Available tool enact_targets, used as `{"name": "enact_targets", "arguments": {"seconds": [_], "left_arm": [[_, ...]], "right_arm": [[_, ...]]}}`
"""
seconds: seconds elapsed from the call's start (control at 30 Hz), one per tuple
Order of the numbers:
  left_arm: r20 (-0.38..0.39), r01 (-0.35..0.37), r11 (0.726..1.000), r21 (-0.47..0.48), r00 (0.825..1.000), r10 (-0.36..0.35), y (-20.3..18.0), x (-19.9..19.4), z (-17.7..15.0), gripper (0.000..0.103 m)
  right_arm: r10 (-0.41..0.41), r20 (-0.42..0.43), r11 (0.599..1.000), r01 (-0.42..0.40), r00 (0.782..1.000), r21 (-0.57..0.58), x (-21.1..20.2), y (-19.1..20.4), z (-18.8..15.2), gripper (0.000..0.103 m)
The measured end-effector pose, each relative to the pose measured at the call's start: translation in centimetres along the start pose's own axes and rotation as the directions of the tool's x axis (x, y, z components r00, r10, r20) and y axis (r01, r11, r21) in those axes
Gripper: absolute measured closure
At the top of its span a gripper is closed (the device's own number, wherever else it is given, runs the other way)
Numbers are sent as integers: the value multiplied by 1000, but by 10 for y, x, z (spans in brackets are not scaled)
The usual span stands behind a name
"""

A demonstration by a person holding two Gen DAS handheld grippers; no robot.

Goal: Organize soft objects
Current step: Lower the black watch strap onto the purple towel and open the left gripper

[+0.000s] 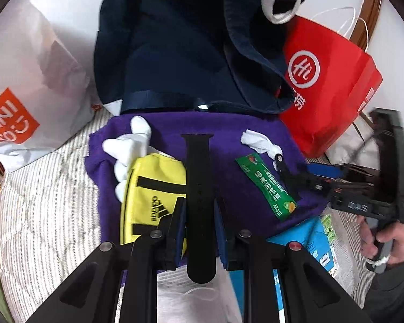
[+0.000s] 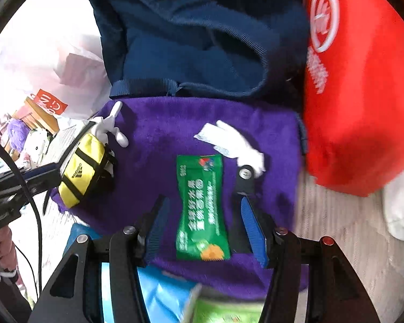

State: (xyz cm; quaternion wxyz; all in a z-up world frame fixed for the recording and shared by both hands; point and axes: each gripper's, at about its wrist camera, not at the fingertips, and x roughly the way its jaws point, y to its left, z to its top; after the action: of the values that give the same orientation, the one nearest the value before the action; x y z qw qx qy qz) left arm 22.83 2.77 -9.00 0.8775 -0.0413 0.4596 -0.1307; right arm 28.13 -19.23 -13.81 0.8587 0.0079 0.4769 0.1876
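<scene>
A purple plush cloth [image 1: 229, 167] lies on the striped bed. My left gripper [image 1: 199, 210] is shut on a black strap [image 1: 199, 188] that runs between its fingers, beside a yellow Adidas pouch [image 1: 150, 196]. A white glove [image 1: 132, 145] lies behind the pouch. A green snack packet [image 1: 266, 185] lies on the cloth to the right. In the right wrist view my right gripper [image 2: 202, 215] is open, its jaws either side of the green packet [image 2: 200, 207] without touching it. A second white glove [image 2: 234, 142] lies just beyond. A navy bag [image 2: 191, 40] stands open behind the cloth.
A red paper bag [image 1: 334, 80] stands at the right, and it also fills the right side of the right wrist view [image 2: 358, 80]. A white Miniso bag [image 1: 27, 88] lies at the left. Blue and green packages [image 2: 169, 296] lie at the near edge of the cloth.
</scene>
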Motion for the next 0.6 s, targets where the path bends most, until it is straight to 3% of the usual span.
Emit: {"name": "enact_targets", "arguments": {"seconds": [0.27,0.6], "left_arm": [[-37,11,1000,11,999,-10,-9,23,6,83],[-90,6,999,35,996,-3,-16,55,13,83]], "right_arm": [[-39,50,999,37,998,38,-42,-20,-40,48],[-62,44,991,56,997,121,-69,-49,-91,48]]}}
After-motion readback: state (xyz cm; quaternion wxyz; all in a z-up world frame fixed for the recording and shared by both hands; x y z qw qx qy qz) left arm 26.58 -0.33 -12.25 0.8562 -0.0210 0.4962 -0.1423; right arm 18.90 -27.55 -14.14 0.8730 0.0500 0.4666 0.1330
